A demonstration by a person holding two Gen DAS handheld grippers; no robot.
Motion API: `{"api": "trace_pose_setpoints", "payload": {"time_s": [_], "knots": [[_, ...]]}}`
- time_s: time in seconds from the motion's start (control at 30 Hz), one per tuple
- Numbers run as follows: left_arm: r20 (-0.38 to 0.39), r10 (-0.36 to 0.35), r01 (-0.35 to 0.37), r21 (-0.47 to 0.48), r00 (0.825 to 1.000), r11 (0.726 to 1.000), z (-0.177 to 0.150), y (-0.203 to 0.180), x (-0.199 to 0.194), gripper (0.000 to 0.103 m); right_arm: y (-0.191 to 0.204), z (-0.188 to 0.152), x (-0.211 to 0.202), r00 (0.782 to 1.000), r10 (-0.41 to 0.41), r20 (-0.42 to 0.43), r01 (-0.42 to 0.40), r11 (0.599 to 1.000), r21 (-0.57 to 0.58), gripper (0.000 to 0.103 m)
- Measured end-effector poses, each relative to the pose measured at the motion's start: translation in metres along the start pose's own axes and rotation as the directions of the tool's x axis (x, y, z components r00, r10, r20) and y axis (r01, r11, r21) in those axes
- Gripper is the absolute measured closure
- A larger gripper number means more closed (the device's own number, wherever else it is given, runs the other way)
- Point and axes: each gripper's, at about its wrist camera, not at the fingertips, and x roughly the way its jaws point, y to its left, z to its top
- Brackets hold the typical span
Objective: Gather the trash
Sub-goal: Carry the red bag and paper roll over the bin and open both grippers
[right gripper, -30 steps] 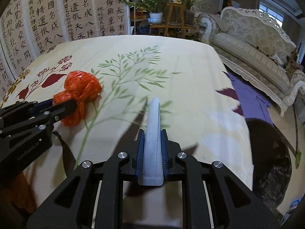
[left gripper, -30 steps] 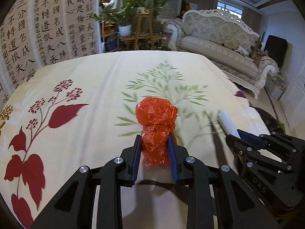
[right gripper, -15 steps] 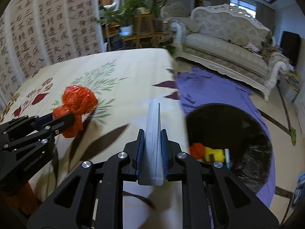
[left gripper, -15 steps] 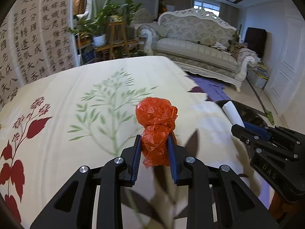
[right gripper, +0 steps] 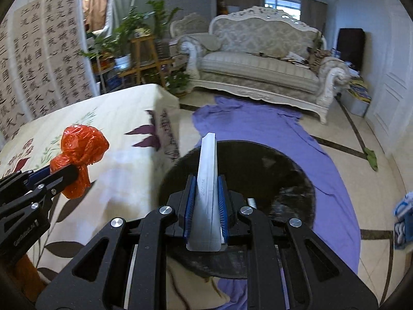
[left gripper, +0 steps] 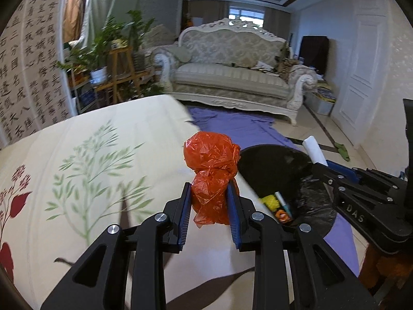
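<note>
My left gripper (left gripper: 209, 193) is shut on a crumpled orange-red plastic bag (left gripper: 211, 165), held in the air near the right edge of the floral tablecloth (left gripper: 90, 155). In the right wrist view the same bag (right gripper: 80, 149) hangs at the left. My right gripper (right gripper: 206, 183) is shut on a flat white tube (right gripper: 207, 180), held above a black-lined trash bin (right gripper: 271, 168) on the floor. The left wrist view shows that bin (left gripper: 273, 165) with yellow and orange bits inside, and the white tube (left gripper: 315, 151) sticking out of the right gripper over it.
A purple cloth (right gripper: 258, 121) lies on the tiled floor under the bin. An ornate sofa (right gripper: 260, 64) stands behind it, with plants on wooden stands (right gripper: 139, 51) to its left. A calligraphy screen (right gripper: 38, 64) lines the left wall. A green rag (right gripper: 371, 156) lies on the floor.
Both grippers have swung right from over the table toward the floor bin, each keeping its load. The bin has come into view under the right gripper.
</note>
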Motion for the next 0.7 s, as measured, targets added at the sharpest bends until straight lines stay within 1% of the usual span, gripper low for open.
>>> {"api": "trace_pose_setpoints", "payload": {"time_s": [0.23,0.33,0.7], "knots": [[0.002,-0.042,0.042,0.038,0.999,0.998,0.008,-0.030,0.016,0.076,-0.024,-0.002,0.008,0.999,-0.049,0.002,0.049,0.998,0.038,0.086],[0.004,-0.043,0.043,0.045,0.999,0.998,0.012,-0.038,0.024,0.076,-0.030,-0.001,0.013,0.998,-0.068,0.006,0.068,0.997,0.043,0.086],[-0.028,-0.048,0.050,0.080,0.998,0.996,0.020,-0.059,0.055,0.076,-0.051,0.004,0.031,0.996,-0.086,0.000,0.086,0.993,0.080,0.086]]}}
